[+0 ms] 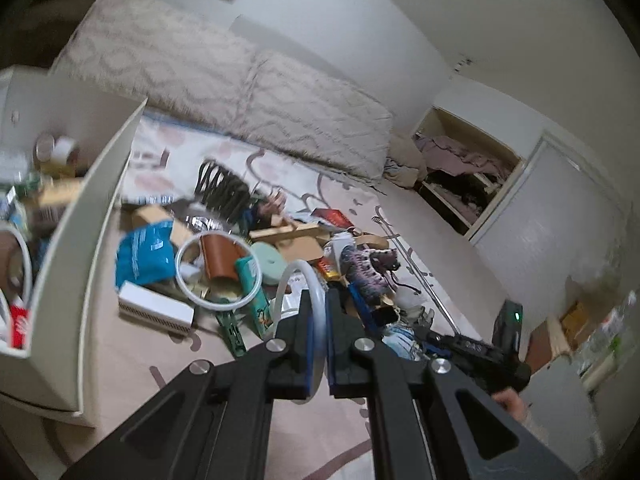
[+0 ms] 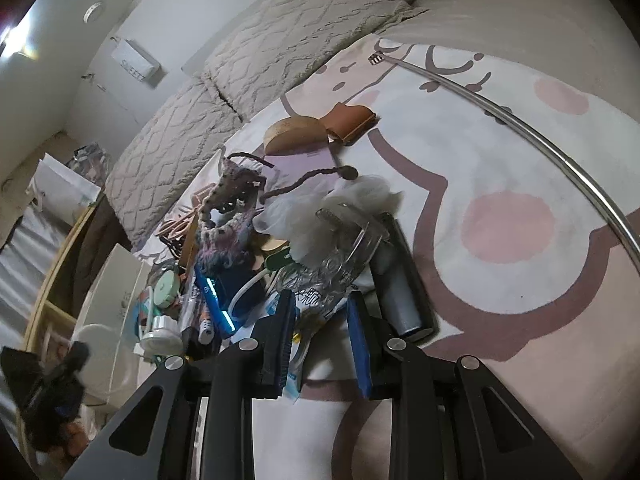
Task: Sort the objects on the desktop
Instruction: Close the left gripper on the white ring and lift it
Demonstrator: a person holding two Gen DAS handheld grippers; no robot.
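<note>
1. Your left gripper (image 1: 319,322) is pinching a translucent ring (image 1: 289,280), lifted just ahead of its jaws.
2. Your right gripper (image 2: 320,322) is slightly spread around nothing; the clutter pile (image 2: 240,240) lies just ahead on the bed (image 2: 500,160).

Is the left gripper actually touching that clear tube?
Touching. The left wrist view shows the left gripper shut on the clear tube, both blue pads pressing its sides.

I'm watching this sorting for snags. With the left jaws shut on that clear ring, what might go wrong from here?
1. The clear ring is gripped by one thin edge in the left gripper, so it may twist or slip out.
2. The pile below is tangled; a second ring sits close and might snag.
</note>
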